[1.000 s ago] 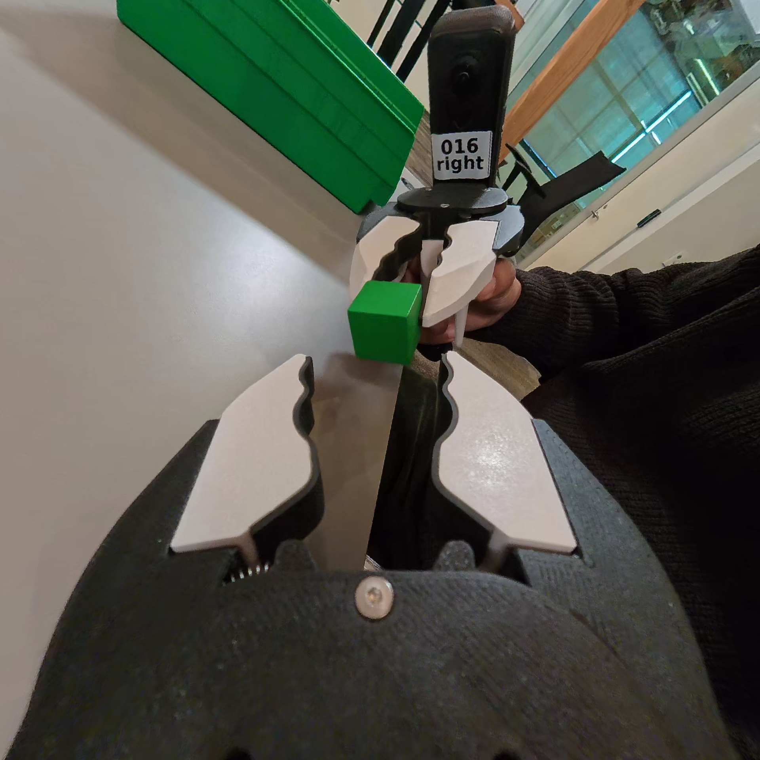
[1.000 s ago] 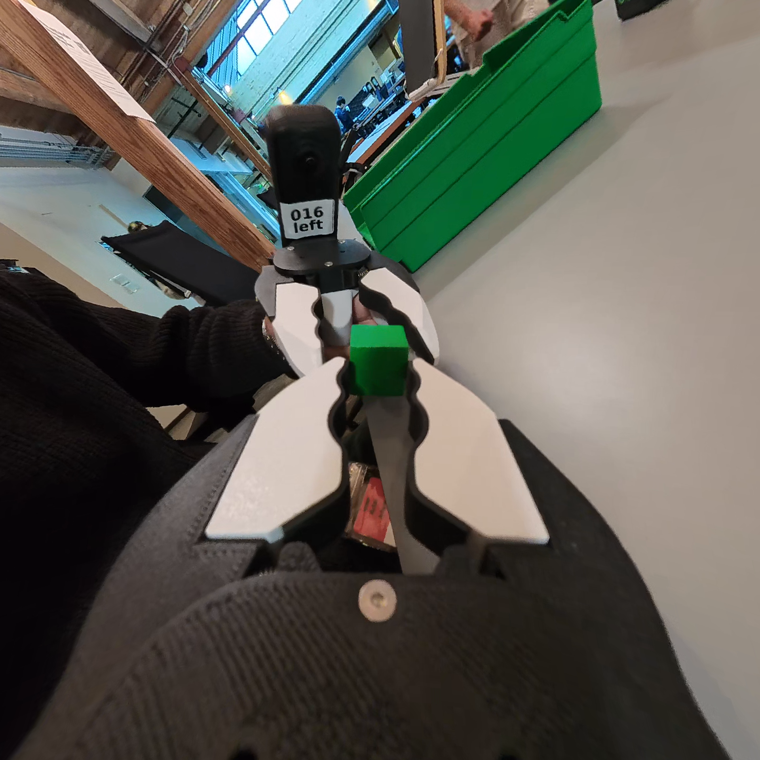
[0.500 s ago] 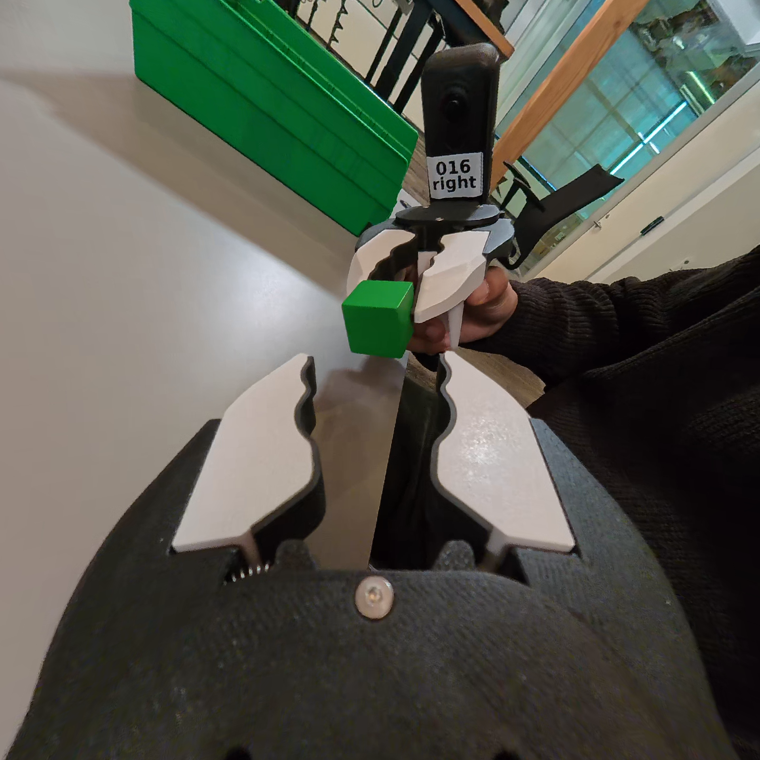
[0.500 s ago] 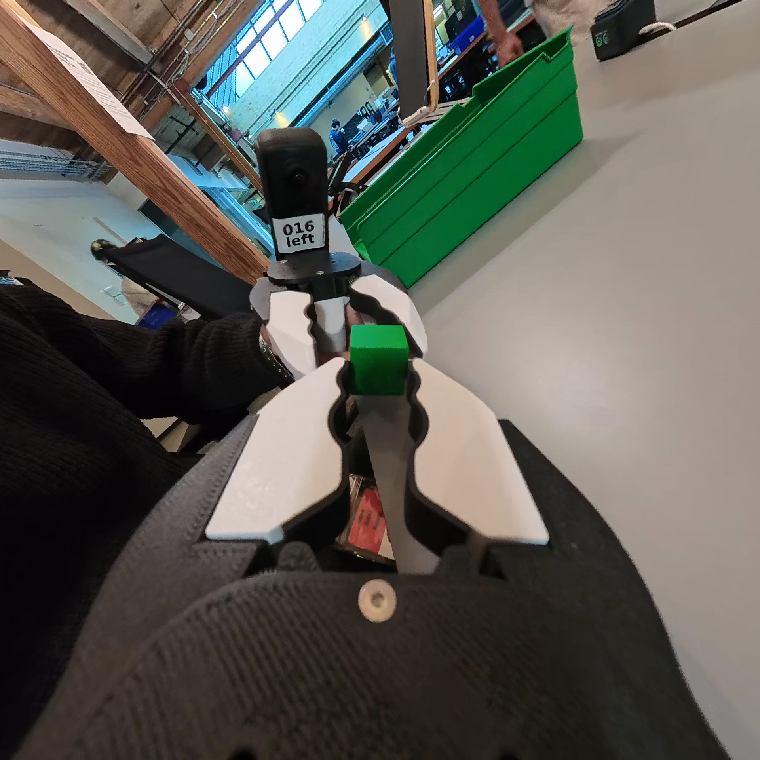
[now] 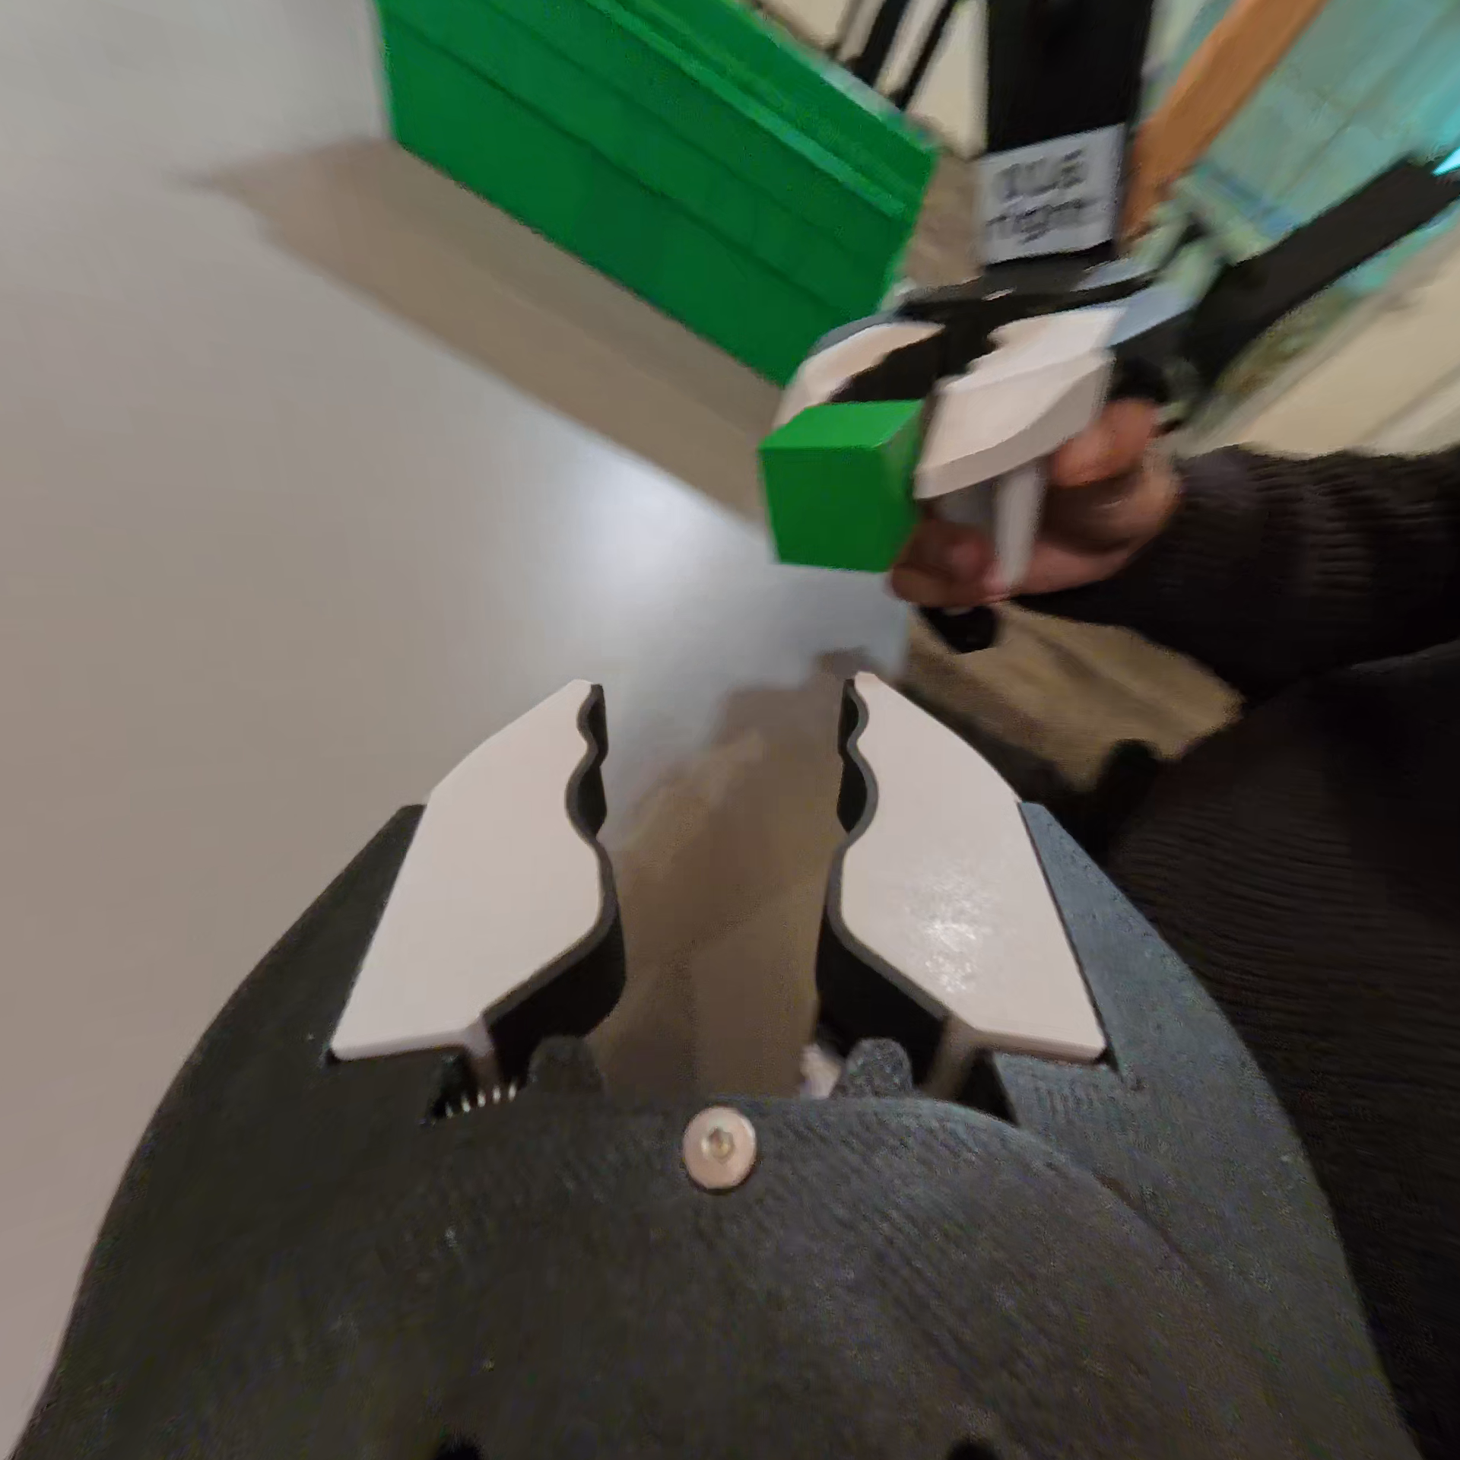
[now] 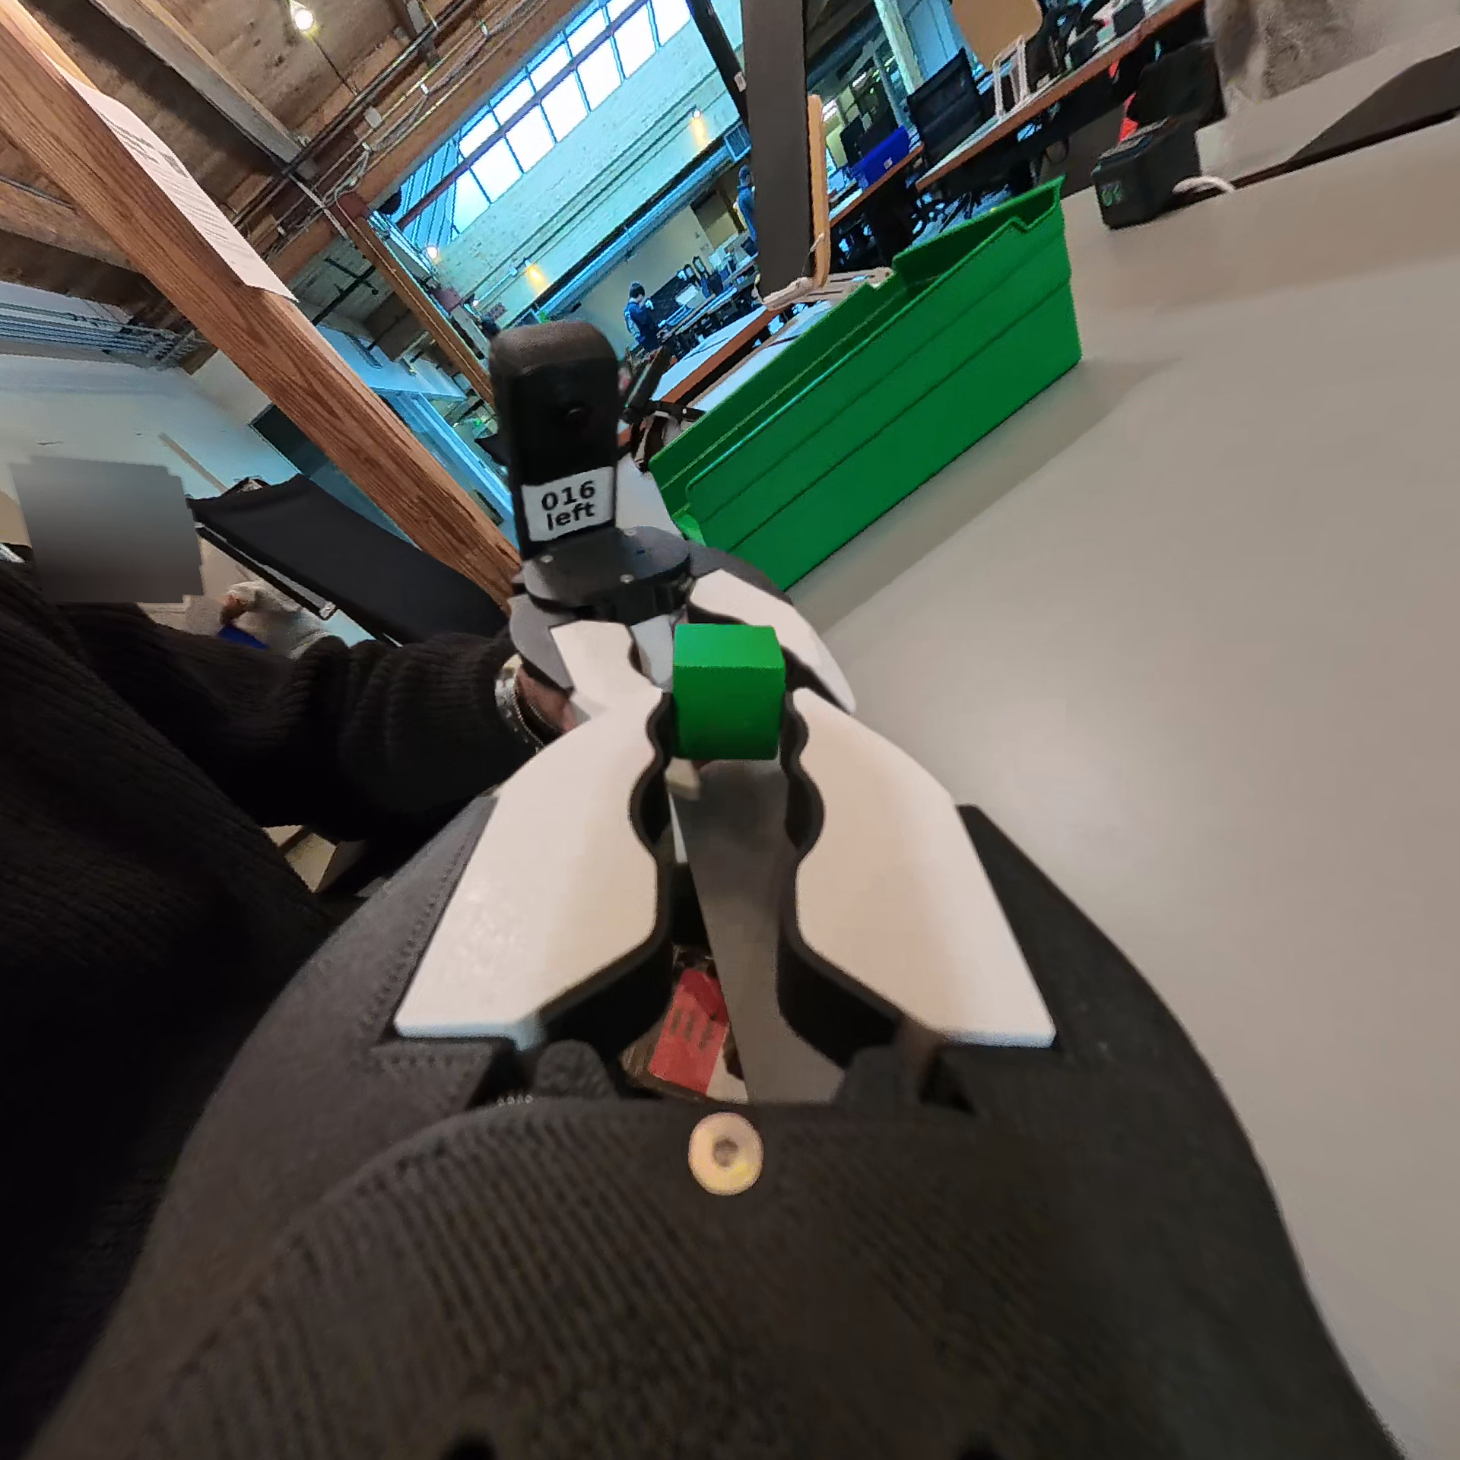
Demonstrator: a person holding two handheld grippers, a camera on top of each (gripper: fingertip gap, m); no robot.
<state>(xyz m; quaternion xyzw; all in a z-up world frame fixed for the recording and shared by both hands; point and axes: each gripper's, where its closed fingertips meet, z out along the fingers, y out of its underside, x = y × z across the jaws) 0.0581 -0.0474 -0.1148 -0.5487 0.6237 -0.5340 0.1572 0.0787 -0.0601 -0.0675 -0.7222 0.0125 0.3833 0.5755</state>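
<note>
My right gripper (image 6: 725,715) is shut on a small green cube (image 6: 725,691), held at its fingertips above the near edge of the grey table (image 6: 1185,632). The cube also shows in the left wrist view (image 5: 841,486), blurred, in the far gripper's tips. My left gripper (image 5: 720,699) is open and empty, its fingers apart over the table edge, below and short of the cube. The two grippers face each other; the left one appears in the right wrist view (image 6: 679,632) just behind the cube.
A long green bin (image 6: 885,419) stands on the table beyond the grippers; it also shows in the left wrist view (image 5: 632,174). A small black device (image 6: 1149,178) sits farther back. A person's dark sleeves (image 6: 237,750) lie along the table's near edge. A wooden post (image 6: 261,316) stands behind.
The left wrist view has swung, so the right gripper with the cube now appears farther up and right and blurred. The cube stays gripped. The left gripper stays open.
</note>
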